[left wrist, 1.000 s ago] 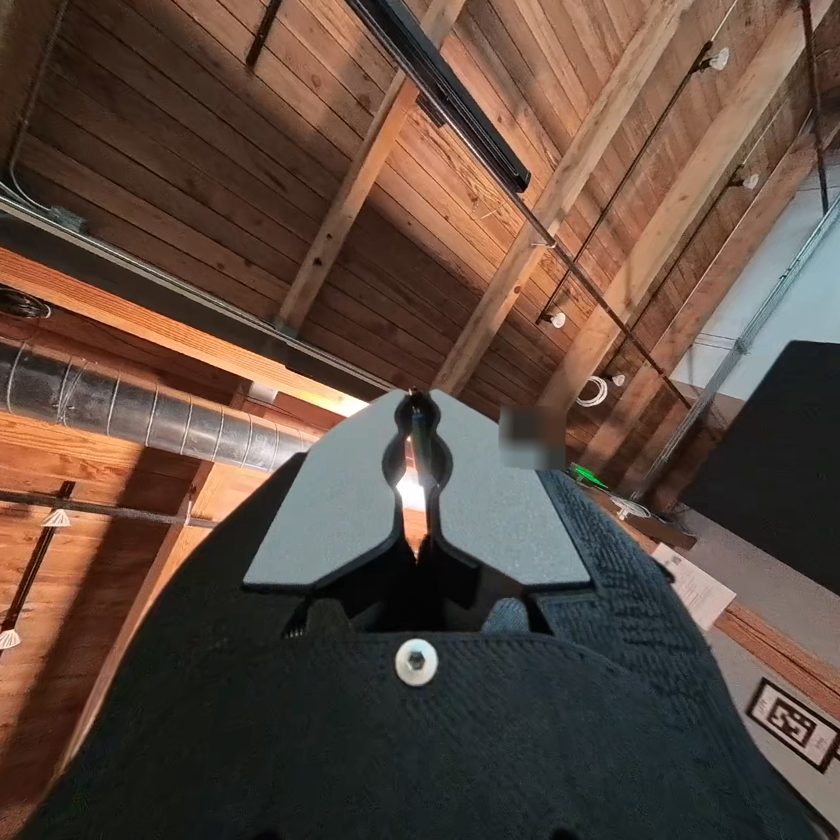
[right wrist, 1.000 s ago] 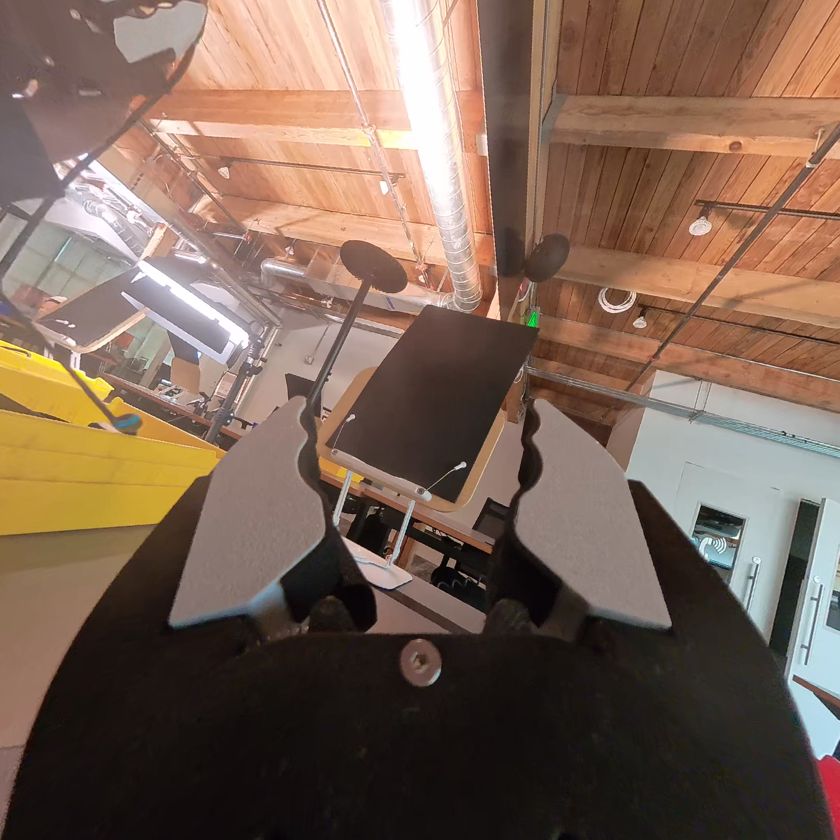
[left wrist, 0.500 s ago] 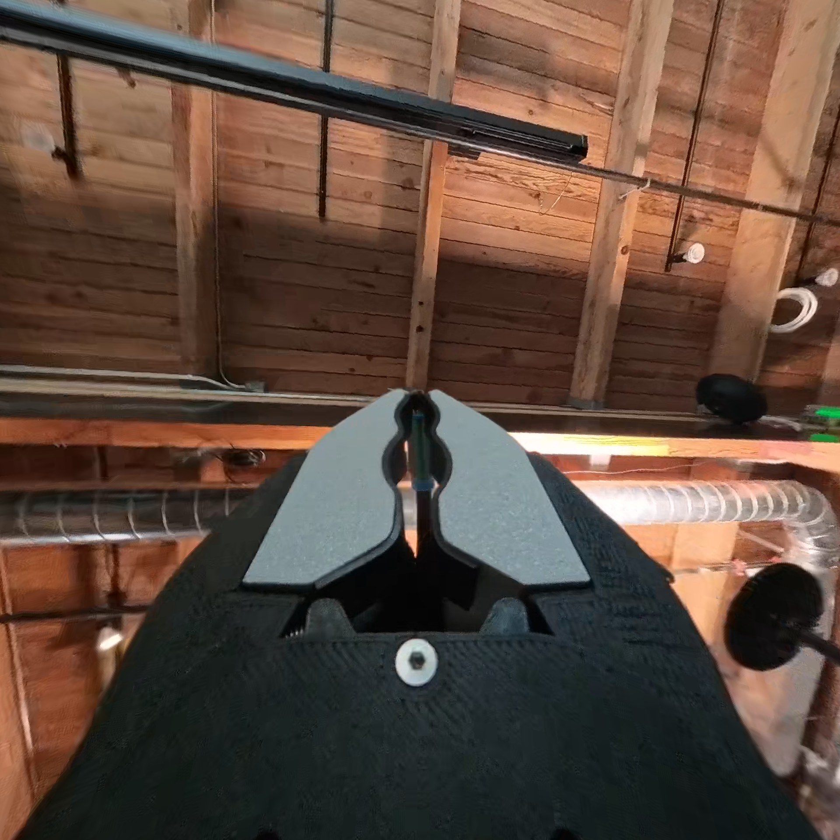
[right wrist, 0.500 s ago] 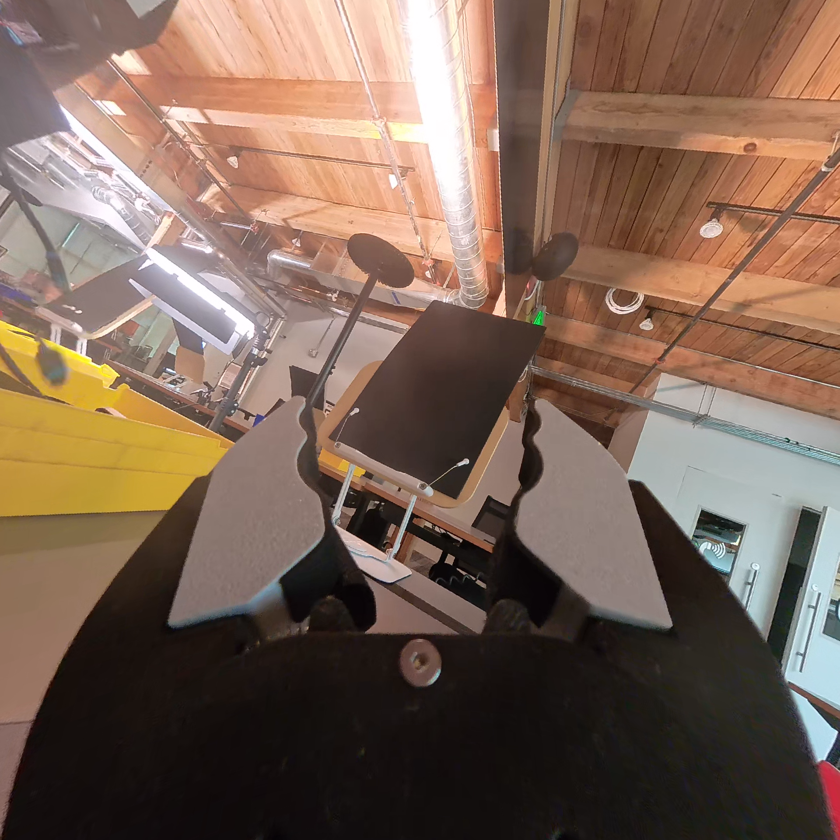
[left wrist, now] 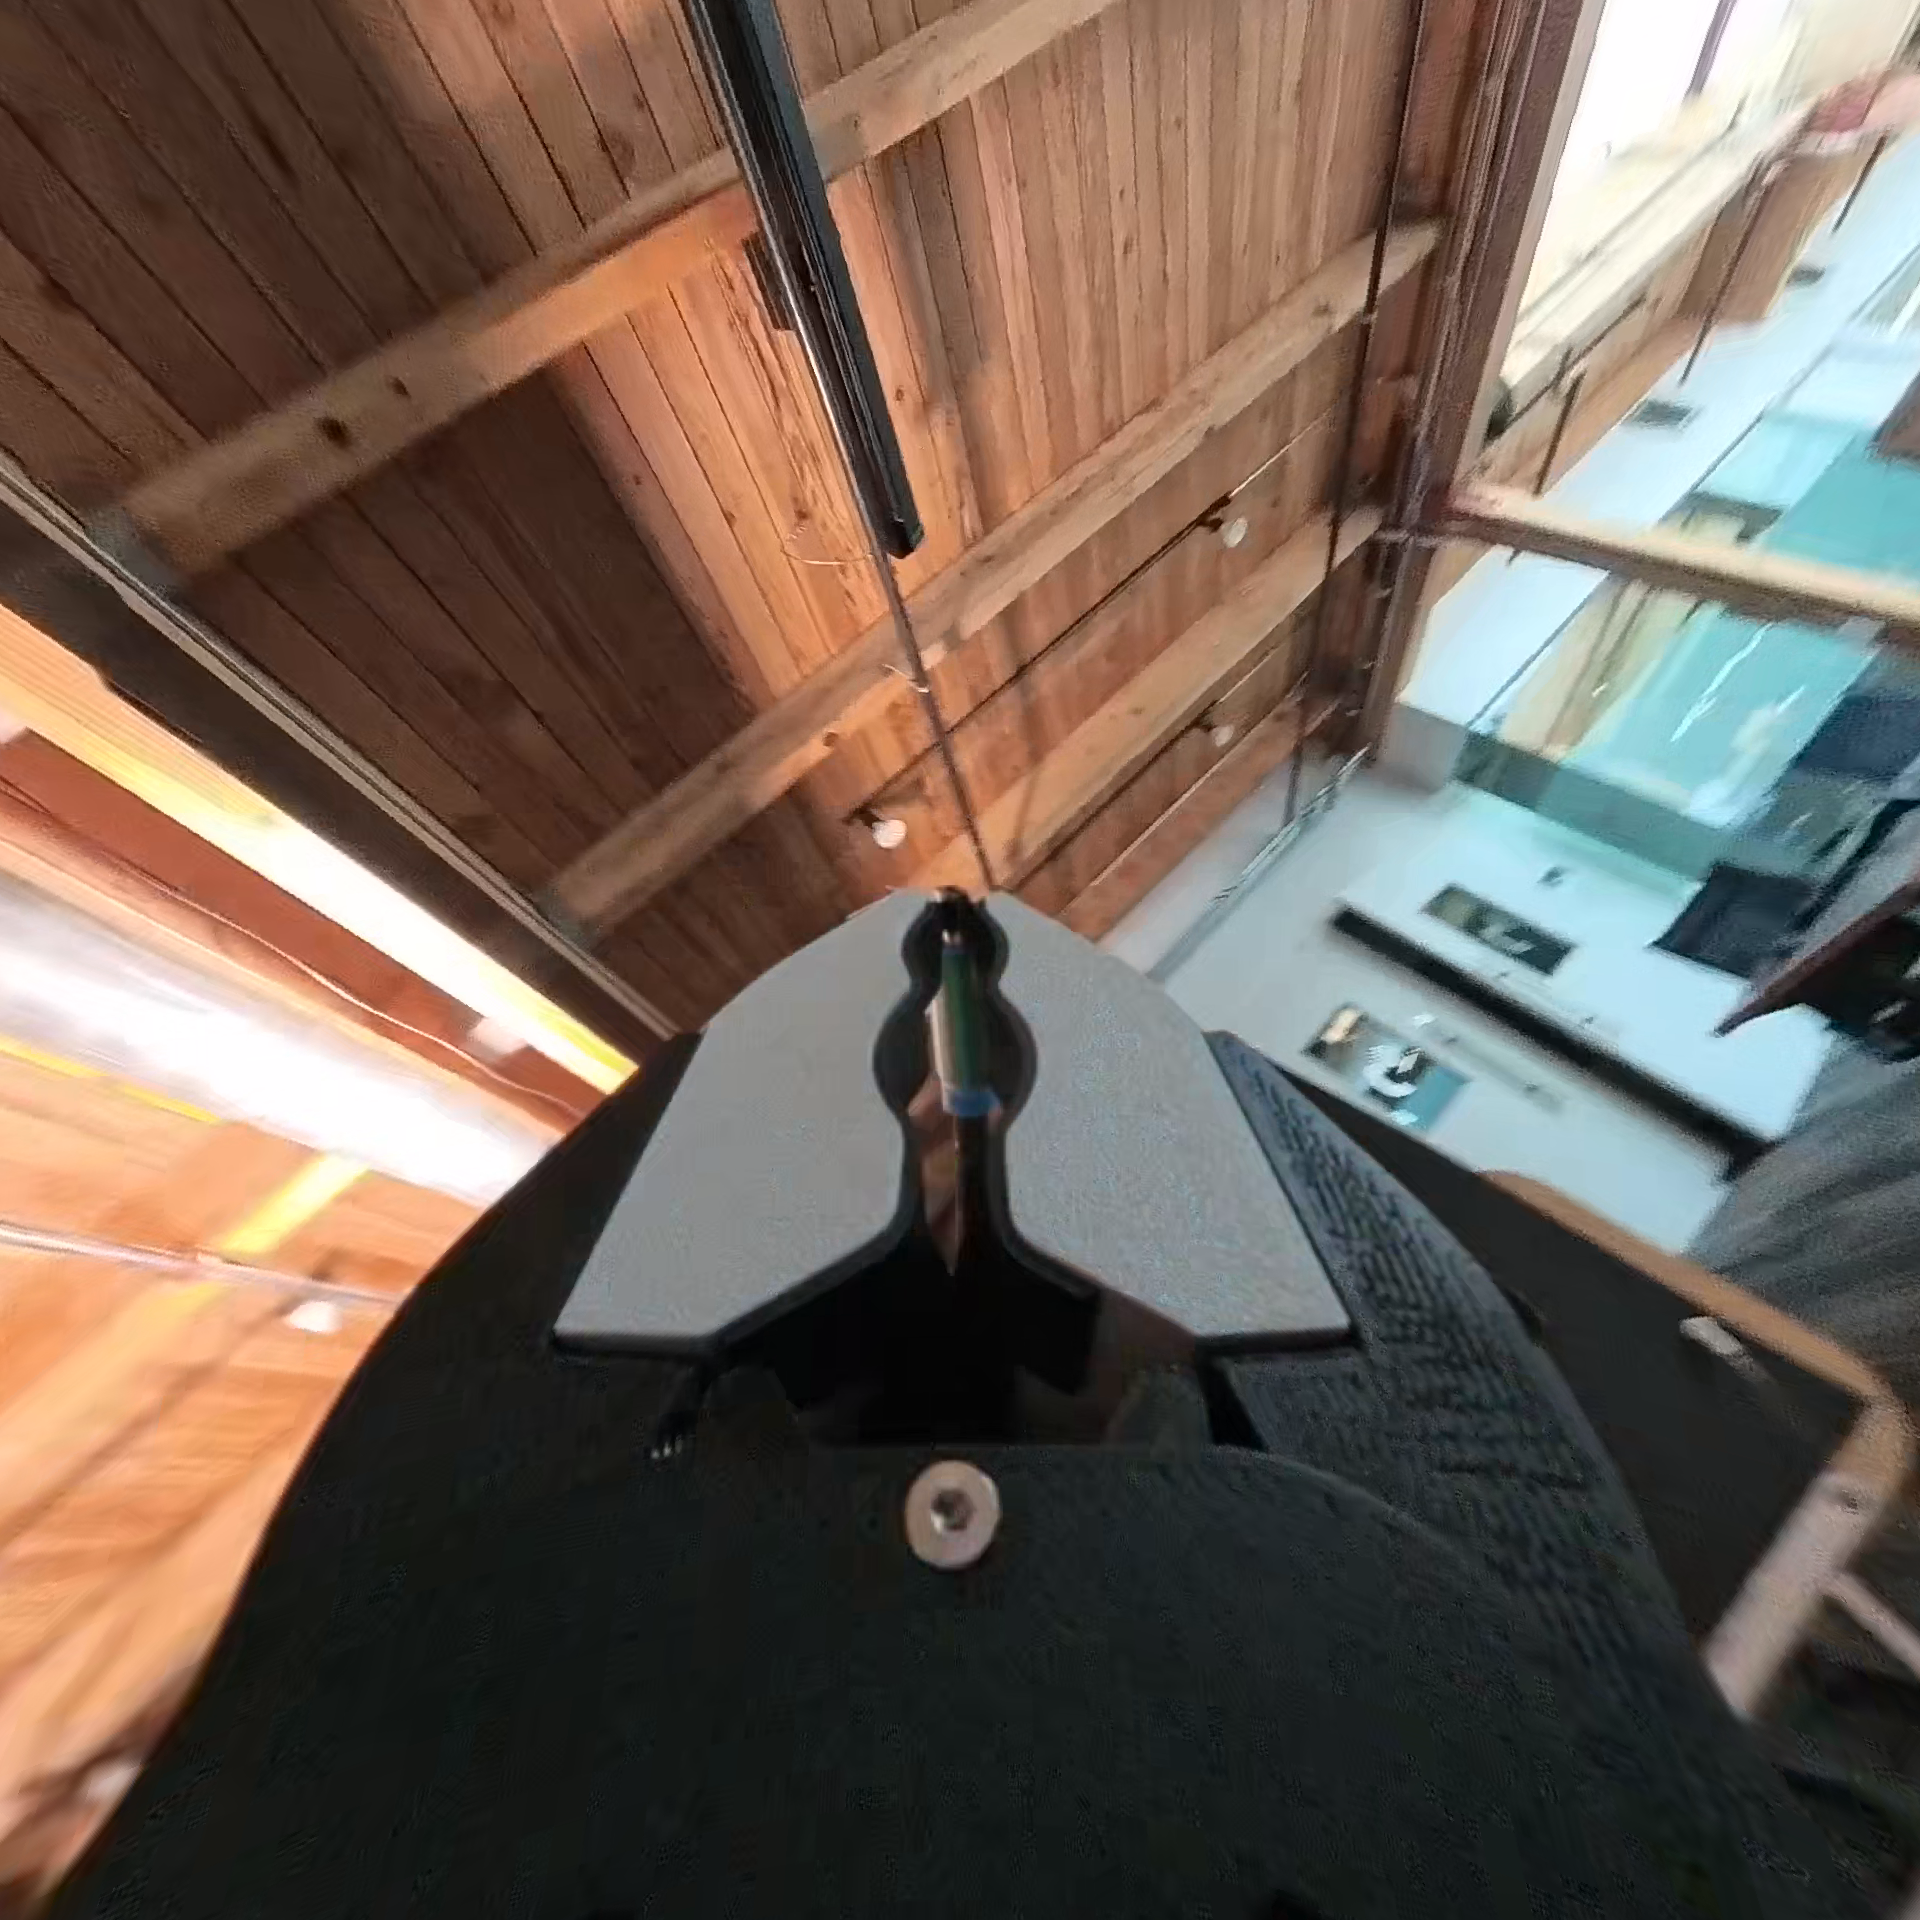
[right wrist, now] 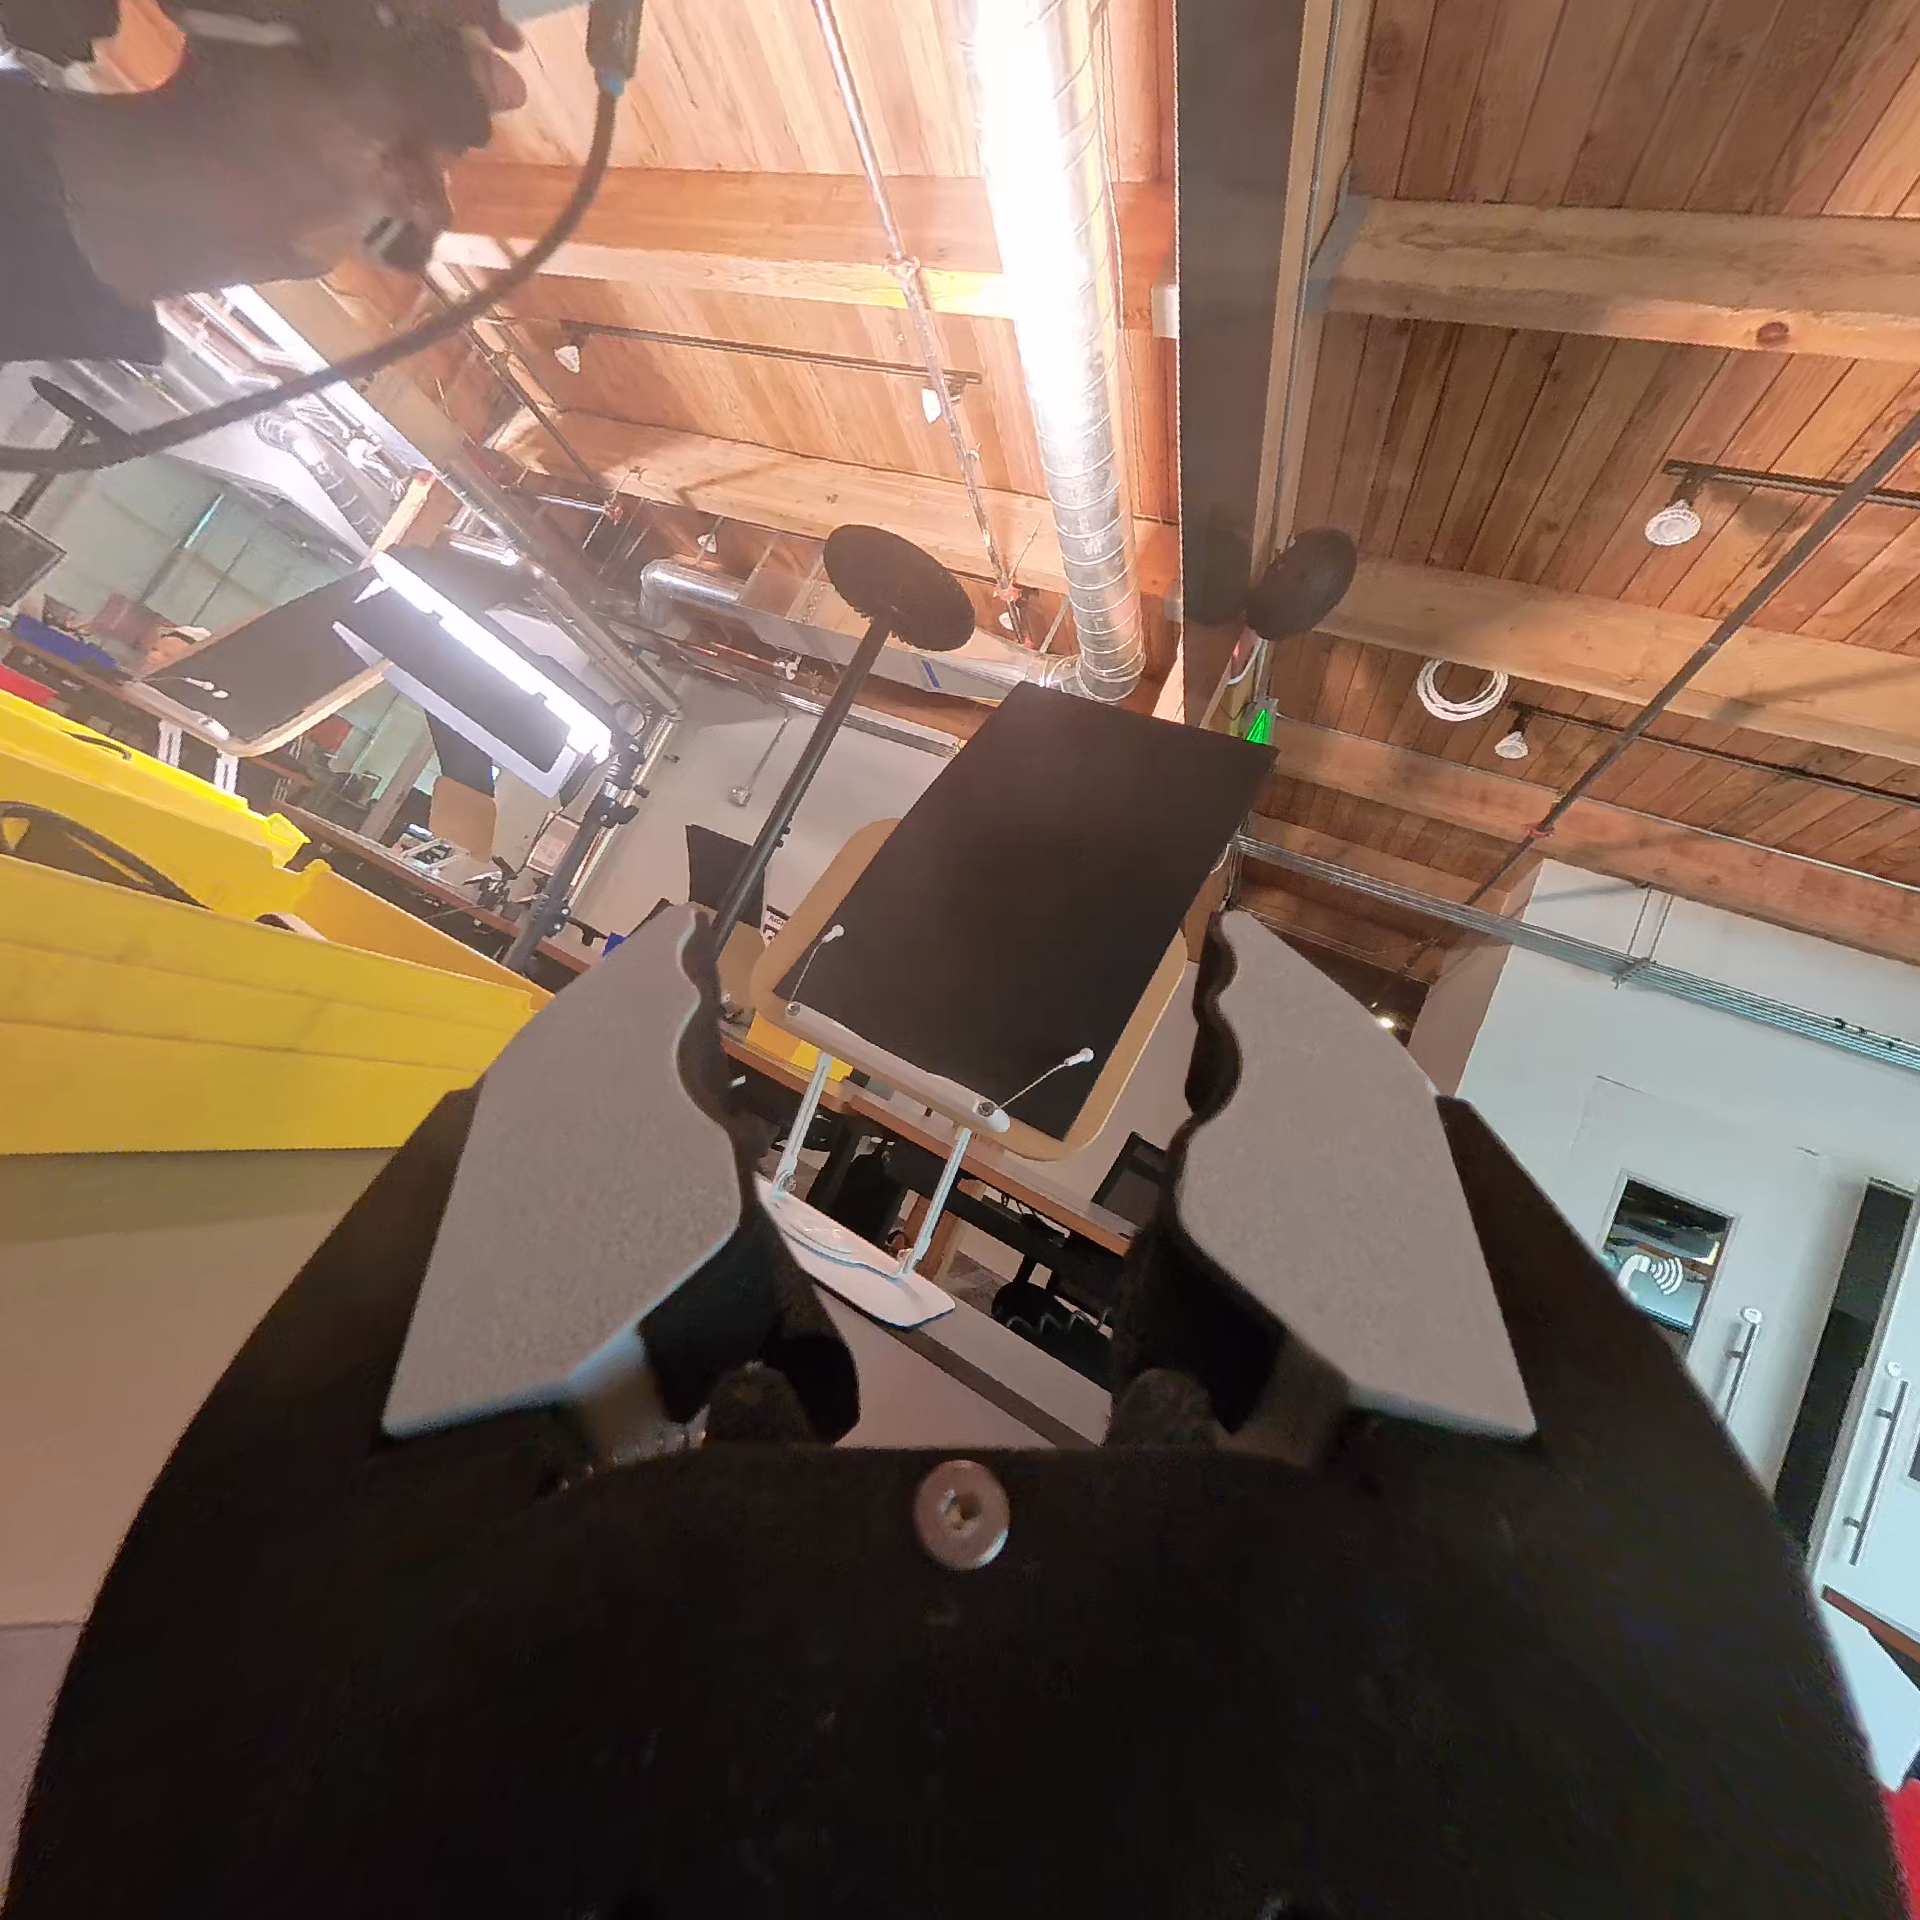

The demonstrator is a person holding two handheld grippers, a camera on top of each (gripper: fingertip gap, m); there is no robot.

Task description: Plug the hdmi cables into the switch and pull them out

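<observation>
My left gripper (left wrist: 954, 904) points up at the wooden ceiling and is shut on an HDMI cable plug (left wrist: 958, 997), seen edge-on as a thin metal strip with a blue band between the jaws. In the right wrist view the left gripper (right wrist: 260, 135) shows at the top left, with the black cable (right wrist: 499, 281) hanging from it in a loop. My right gripper (right wrist: 951, 935) is open and empty, low over the grey table (right wrist: 156, 1299), tilted upward. The switch is not in view.
Yellow bins (right wrist: 156, 987) stand on the left of the table. A black panel on a white stand (right wrist: 1018, 904) and a pole with a black disc (right wrist: 899, 603) stand ahead of my right gripper. A wood-edged panel (left wrist: 1818, 1455) shows at the right of the left wrist view.
My left gripper has swung and turned in the air, still shut on the plug; its view is blurred. It and the cable loop now show more fully at the right view's top left. The right gripper has barely moved.
</observation>
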